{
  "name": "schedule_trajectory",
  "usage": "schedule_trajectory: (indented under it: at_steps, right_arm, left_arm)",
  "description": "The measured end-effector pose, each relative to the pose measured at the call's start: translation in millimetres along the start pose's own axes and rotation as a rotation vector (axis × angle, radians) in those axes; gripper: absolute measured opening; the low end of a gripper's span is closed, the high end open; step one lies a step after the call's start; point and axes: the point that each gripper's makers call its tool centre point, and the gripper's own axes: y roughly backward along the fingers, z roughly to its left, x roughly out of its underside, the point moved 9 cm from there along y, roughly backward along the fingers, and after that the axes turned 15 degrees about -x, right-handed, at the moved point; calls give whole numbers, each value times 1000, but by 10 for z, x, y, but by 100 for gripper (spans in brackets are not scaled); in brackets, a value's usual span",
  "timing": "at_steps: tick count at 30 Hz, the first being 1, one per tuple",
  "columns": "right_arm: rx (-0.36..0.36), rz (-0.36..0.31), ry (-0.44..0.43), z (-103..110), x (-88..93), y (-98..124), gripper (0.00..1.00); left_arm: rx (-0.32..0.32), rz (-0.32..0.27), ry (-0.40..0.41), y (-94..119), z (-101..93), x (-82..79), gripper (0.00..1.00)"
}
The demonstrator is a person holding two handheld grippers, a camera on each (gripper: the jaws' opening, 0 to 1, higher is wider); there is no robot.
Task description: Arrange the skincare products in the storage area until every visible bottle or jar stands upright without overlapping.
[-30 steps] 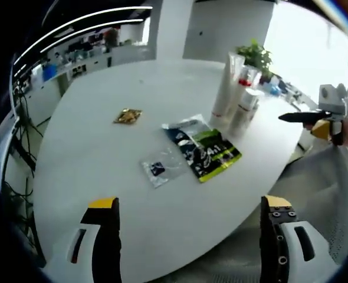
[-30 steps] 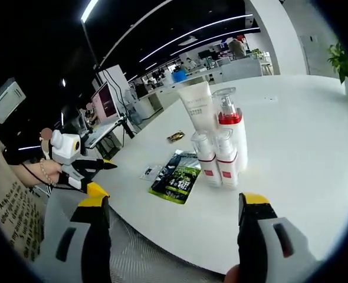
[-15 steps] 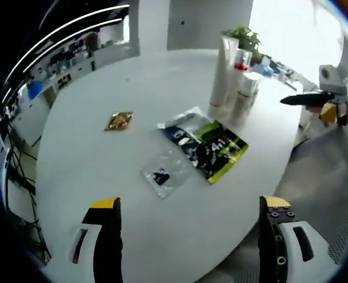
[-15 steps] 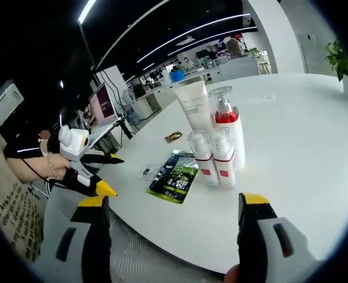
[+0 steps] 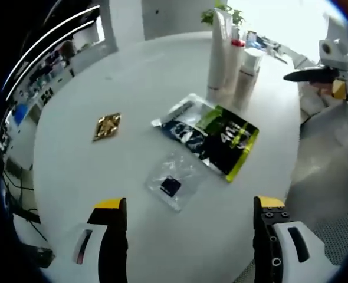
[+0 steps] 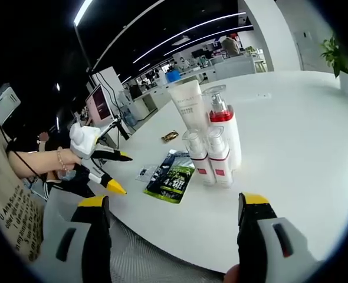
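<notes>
While both grippers, left (image 5: 186, 236) and right (image 6: 173, 236), are hovering with fingers wide and empty, the bottles (image 6: 212, 147) are standing upright, clustered on the counter (image 6: 292, 135). They are looking light, stiff and slippery, probably easy to tip, so gripping low on the body is seeming safest.

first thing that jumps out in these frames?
The tight cluster of upright skincare bottles with red bands, with a tall white tube behind, standing on the white round table. Next, the flat dark and lime-green sachet lying beside them, with a small clear packet and a gold wrapper further out.
</notes>
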Motion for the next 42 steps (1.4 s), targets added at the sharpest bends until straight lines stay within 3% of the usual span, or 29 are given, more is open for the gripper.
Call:
schedule_trajectory:
  at_steps: [16, 20, 28, 42]
  right_arm:
    - [32, 8, -17, -33, 9, 8, 90]
    - [42, 13, -17, -39, 11, 10, 90]
    - [55, 20, -23, -54, 19, 12, 90]
    - [63, 23, -30, -61, 25, 10, 89]
  left_arm:
    - [75, 24, -202, -302, 106, -113, 70]
    - [98, 25, -210, -348, 126, -151, 60]
    - [130, 38, -242, -465, 139, -196, 54]
    - [157, 23, -282, -408, 126, -273, 37]
